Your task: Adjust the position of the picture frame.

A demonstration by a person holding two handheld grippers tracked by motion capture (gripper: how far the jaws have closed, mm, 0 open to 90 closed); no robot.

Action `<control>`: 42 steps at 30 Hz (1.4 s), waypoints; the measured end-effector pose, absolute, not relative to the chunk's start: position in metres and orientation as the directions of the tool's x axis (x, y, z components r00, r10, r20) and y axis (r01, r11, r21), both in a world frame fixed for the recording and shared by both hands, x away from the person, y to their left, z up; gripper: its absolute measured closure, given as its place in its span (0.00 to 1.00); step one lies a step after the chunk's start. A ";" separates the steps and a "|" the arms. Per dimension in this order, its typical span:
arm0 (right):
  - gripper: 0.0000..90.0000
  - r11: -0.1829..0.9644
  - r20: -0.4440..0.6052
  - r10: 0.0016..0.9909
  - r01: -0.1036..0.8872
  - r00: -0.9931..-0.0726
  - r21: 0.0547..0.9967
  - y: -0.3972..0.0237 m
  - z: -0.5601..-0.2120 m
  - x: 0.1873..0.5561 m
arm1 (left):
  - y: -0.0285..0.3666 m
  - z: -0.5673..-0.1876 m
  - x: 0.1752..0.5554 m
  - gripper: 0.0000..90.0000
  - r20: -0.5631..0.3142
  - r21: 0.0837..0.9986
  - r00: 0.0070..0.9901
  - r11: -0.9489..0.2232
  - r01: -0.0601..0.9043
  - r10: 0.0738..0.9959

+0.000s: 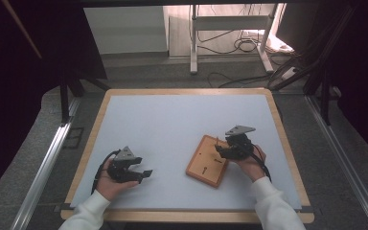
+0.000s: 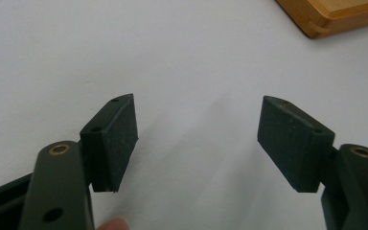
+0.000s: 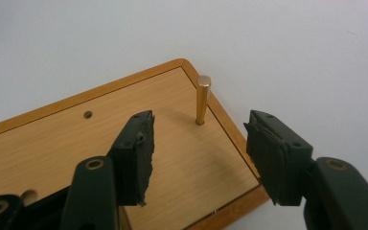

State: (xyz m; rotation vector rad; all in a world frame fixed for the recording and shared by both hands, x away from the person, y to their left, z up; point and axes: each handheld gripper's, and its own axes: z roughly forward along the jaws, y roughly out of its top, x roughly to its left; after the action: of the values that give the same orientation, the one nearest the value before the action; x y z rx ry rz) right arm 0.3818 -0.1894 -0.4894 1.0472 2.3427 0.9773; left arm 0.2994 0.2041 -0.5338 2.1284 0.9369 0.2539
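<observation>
Right gripper [image 3: 199, 143], jaws part-open and empty, hovers just short of an upright brass peg [image 3: 202, 99] on a wooden board [image 3: 52, 143]; left gripper [image 2: 196, 139] gapes wide.

The board [image 3: 124, 158] is wood with a pale, smooth, matt grained face and a darker, slightly glossy orange rim. The pin [image 3: 202, 99] standing in it is polished brass-coloured metal. The table [image 1: 172, 124] has a matt, smooth grey-white top edged in light wood. The right gripper [image 3: 199, 153] has pads [image 3: 141, 153] of matt black, roughly worn rubber.
</observation>
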 end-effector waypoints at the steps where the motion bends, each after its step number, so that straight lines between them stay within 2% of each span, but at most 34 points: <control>1: 0.53 0.481 -0.067 0.759 0.488 -0.648 0.729 -0.186 -0.491 0.386 | 0.204 -0.534 0.299 0.33 -0.121 0.728 0.709 -0.423 0.539 0.695; 11: 0.68 0.487 -0.046 0.749 0.503 -0.660 0.714 -0.174 -0.498 0.402 | 0.205 -0.533 0.299 0.33 -0.122 0.731 0.708 -0.419 0.538 0.696; 12: 0.73 0.486 -0.045 0.750 0.505 -0.660 0.714 -0.173 -0.500 0.405 | 0.205 -0.533 0.299 0.33 -0.122 0.732 0.708 -0.419 0.537 0.695; 13: 0.73 0.486 -0.045 0.750 0.505 -0.660 0.714 -0.173 -0.500 0.405 | 0.205 -0.533 0.299 0.33 -0.122 0.732 0.708 -0.419 0.537 0.695; 18: 0.92 0.487 -0.057 0.755 0.500 -0.653 0.717 -0.172 -0.506 0.408 | 0.205 -0.533 0.299 0.33 -0.125 0.732 0.706 -0.415 0.540 0.697; 28: 0.94 0.430 0.006 0.750 0.494 -0.662 0.756 -0.178 -0.504 0.407 | 0.205 -0.534 0.300 0.33 -0.123 0.731 0.707 -0.418 0.539 0.697; 42: 0.94 0.472 0.009 0.681 0.448 -0.732 0.760 -0.146 -0.485 0.387 | 0.206 -0.533 0.300 0.33 -0.123 0.732 0.707 -0.417 0.539 0.697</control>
State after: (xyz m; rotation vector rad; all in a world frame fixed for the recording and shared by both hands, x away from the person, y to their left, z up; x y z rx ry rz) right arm 0.3873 -0.1464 -0.4852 0.9602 2.4277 1.1223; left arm 0.2998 0.2057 -0.5334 2.1206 0.9376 0.2545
